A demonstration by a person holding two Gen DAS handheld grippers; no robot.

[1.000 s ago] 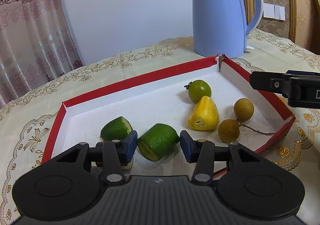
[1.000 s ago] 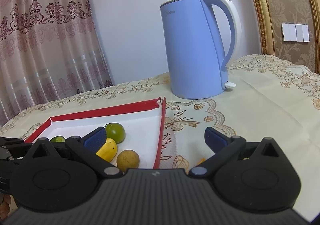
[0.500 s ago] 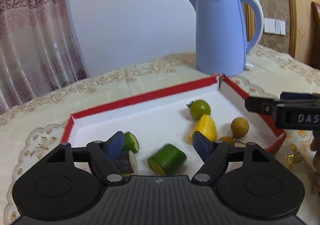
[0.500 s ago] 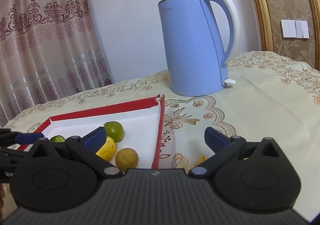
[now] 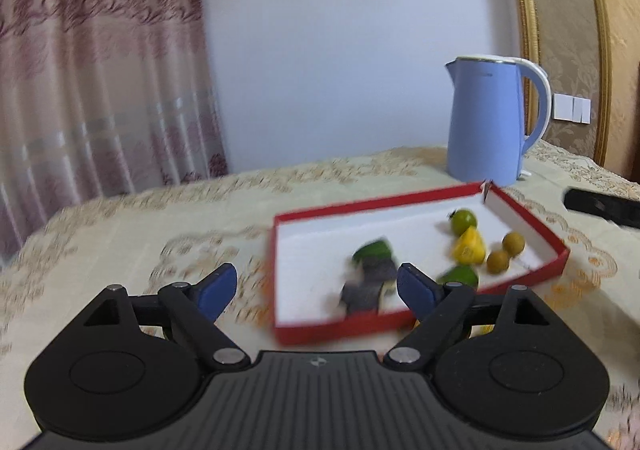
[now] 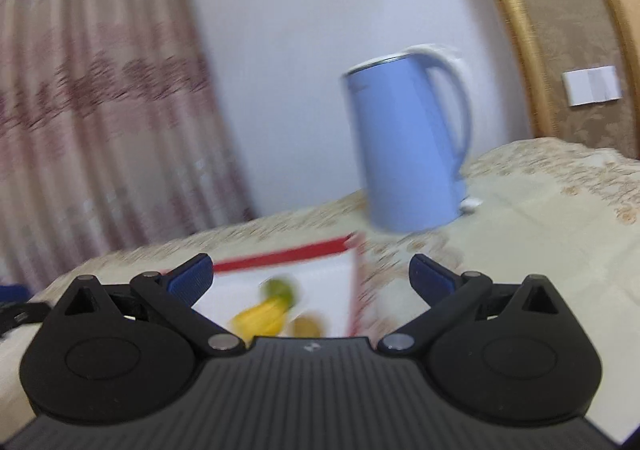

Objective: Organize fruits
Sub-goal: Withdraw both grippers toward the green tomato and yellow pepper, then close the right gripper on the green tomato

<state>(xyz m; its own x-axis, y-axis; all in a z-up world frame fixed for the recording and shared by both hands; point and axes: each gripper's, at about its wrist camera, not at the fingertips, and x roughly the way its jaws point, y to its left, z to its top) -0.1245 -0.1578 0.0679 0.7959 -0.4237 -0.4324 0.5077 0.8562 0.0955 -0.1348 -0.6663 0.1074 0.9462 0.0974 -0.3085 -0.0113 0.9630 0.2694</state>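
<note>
A red-rimmed white tray (image 5: 340, 330) holds a round green fruit (image 5: 464, 221), a yellow piece (image 5: 468, 248), two brown longans (image 5: 513, 244), two cut green pieces (image 5: 374, 250) and a blurred dark piece (image 5: 368, 284). My left gripper (image 5: 316, 290) hangs in front of the tray's near left corner, back from the fruit. Its jaws are opening and nothing is between them. My right gripper (image 6: 311, 278) is open and empty, short of the tray (image 6: 280, 256). Beyond its jaws the green fruit (image 6: 280, 290) and yellow piece (image 6: 262, 318) show blurred.
A tall blue kettle (image 5: 490, 121) stands on the patterned tablecloth (image 5: 120, 234) just behind the tray's far right corner. A dark bar of the other gripper (image 5: 600, 205) reaches in from the right. A curtain hangs at the back left, and a gold-framed panel at the right.
My left gripper let go of the cut green piece, opened wide and drew back to the left, off the tray. The right gripper pulled back too, and its view tilted.
</note>
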